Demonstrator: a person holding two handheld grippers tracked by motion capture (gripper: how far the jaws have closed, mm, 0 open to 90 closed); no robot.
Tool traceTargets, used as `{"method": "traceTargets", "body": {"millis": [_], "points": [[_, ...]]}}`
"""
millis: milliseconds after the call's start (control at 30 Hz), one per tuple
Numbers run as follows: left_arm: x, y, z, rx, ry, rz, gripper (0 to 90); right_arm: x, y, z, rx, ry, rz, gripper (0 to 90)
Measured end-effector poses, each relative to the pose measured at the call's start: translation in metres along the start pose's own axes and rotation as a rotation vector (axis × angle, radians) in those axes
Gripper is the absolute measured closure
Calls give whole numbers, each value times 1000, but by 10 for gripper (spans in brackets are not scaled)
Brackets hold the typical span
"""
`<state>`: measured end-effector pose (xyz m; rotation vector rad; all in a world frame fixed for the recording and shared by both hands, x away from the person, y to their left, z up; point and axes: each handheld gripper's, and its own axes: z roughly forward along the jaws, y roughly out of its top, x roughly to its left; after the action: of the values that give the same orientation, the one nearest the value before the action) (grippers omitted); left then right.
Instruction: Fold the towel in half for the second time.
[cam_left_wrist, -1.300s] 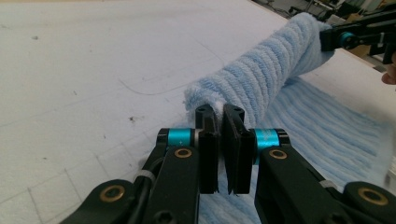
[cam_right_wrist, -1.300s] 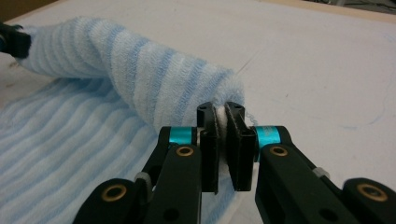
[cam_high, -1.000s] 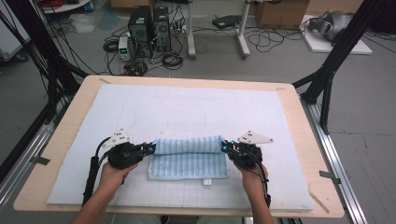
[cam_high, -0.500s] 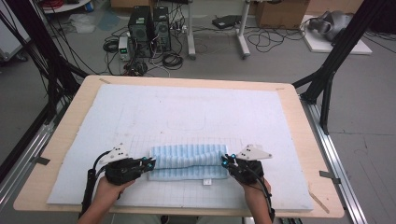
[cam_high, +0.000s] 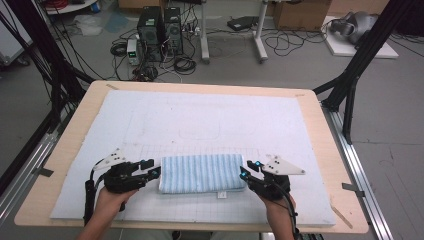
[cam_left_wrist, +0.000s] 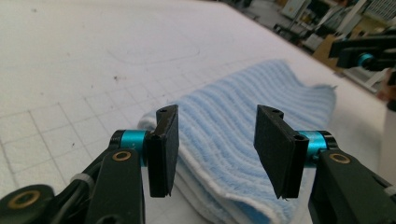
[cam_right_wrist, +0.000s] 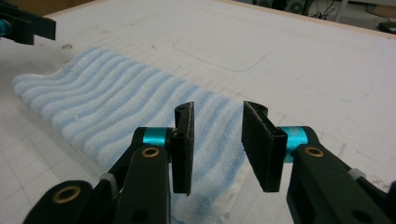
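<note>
A blue-and-white striped towel (cam_high: 202, 172) lies folded flat on the near part of the white gridded mat (cam_high: 215, 120). My left gripper (cam_high: 152, 169) sits at the towel's left end and my right gripper (cam_high: 245, 171) at its right end. Both have just been opening. In the left gripper view the left gripper (cam_left_wrist: 217, 114) stands open over the towel's (cam_left_wrist: 261, 84) end, its pads clear of the cloth. The right gripper view shows the right gripper (cam_right_wrist: 219, 108) open above the towel's (cam_right_wrist: 107, 102) corner, with nothing pinched.
The mat covers a wooden table (cam_high: 330, 150) with bare wood around its rim. A small white tag (cam_high: 221, 194) sticks out at the towel's near edge. Beyond the table are computers (cam_high: 160, 25), cables and black frame posts (cam_high: 350, 85).
Both grippers came toward the near edge with the towel's upper layer, laid it down over the lower one, then opened and let go of the cloth.
</note>
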<state>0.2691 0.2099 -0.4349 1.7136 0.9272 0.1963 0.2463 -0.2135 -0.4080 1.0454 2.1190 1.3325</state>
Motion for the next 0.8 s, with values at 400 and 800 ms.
{"method": "traceTargets", "body": {"millis": [400,800], "points": [[7,0,26,49,17,-21,743,14,-20,36,223,2,-71,619],[17,10,52,165,131,-12,763,-3,-1,36,134,52,36,513]]}}
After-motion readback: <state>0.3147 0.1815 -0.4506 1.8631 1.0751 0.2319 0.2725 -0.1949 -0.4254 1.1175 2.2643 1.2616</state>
